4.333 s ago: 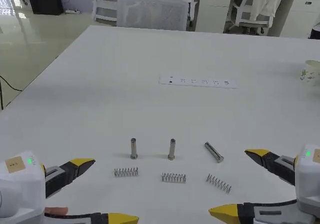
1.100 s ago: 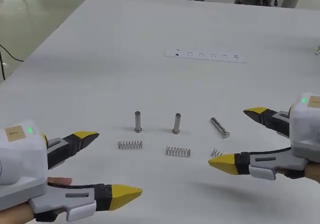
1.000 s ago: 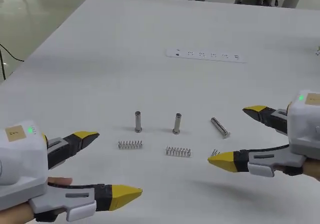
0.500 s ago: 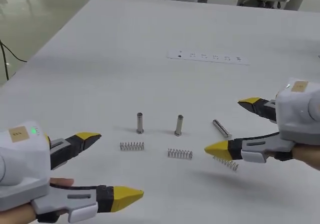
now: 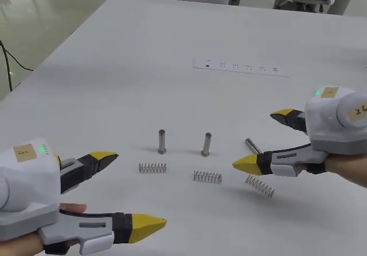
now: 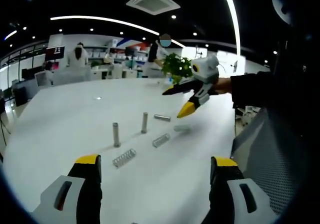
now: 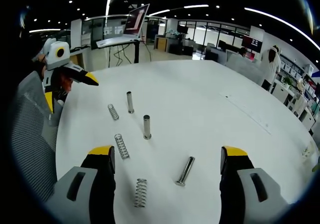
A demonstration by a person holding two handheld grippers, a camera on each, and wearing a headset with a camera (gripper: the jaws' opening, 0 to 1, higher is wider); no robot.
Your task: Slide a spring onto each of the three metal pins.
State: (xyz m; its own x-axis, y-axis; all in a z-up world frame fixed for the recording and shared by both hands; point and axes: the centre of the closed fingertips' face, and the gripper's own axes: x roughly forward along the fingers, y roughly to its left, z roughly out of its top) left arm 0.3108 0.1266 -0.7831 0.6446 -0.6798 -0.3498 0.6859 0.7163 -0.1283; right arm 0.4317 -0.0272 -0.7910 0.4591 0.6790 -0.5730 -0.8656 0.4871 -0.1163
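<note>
At about 7 o'clock in the head view, the left gripper (image 5: pixel 129 191) hovers over the white table (image 5: pixel 114 67). Its two yellow-tipped jaws are spread wide with nothing between them.

At 2 o'clock from it, the left pin (image 5: pixel 161 141) stands upright. The left spring (image 5: pixel 152 168) lies flat at that pin's 6 o'clock, near it but apart. Next along, the middle pin (image 5: pixel 206 144) also stands upright. The middle spring (image 5: pixel 207 177) lies at its 6 o'clock, not touching.

The right pin (image 5: pixel 251 145) lies on its side, its near end hidden behind a jaw of the right gripper (image 5: pixel 262 140). The right spring (image 5: pixel 260 185) lies slanted at that pin's 6 o'clock. All three springs are loose on the table, none on a pin.

The right gripper hangs at 3 o'clock, jaws wide apart and holding nothing. In the right gripper view, the lying pin and its spring sit between those jaws.

A power strip (image 5: pixel 241 68) lies at 12 o'clock from the pins, well apart from them.
</note>
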